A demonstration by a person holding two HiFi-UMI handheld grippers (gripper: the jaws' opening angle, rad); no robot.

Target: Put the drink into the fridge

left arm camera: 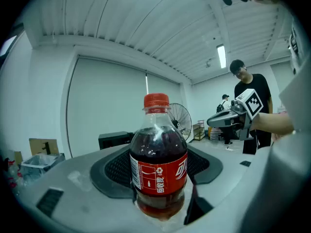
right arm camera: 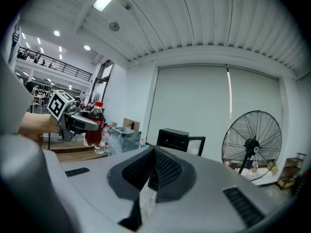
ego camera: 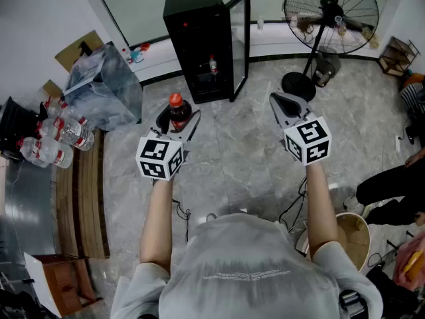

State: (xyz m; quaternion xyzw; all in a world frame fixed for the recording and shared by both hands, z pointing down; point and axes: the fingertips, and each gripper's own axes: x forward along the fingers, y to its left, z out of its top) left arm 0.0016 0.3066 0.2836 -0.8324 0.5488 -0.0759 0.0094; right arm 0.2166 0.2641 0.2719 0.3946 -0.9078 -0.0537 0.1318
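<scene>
Drink in hand, fridge open ahead, placing not yet done.

My left gripper (ego camera: 178, 121) has its jaws spread wide around the drink (left arm camera: 158, 165), a red-capped cola bottle held upright by its lower body, well short of the fridge (ego camera: 192, 13). The pick-up looks done to me; what is left is the walk across the floor, the reach in and the release. The fridge door (ego camera: 240, 40) stands swung open to the right, and a small bottle (ego camera: 212, 65) already sits on a shelf inside, so I would aim beside it. My right gripper (ego camera: 279, 102) has its jaws closed together on nothing. The tiled path looks open; the standing fan (ego camera: 331, 12) and its base (ego camera: 299, 85) sit right of the door, a clear bin (ego camera: 103, 85) and water bottles (ego camera: 60, 135) lie left.
</scene>
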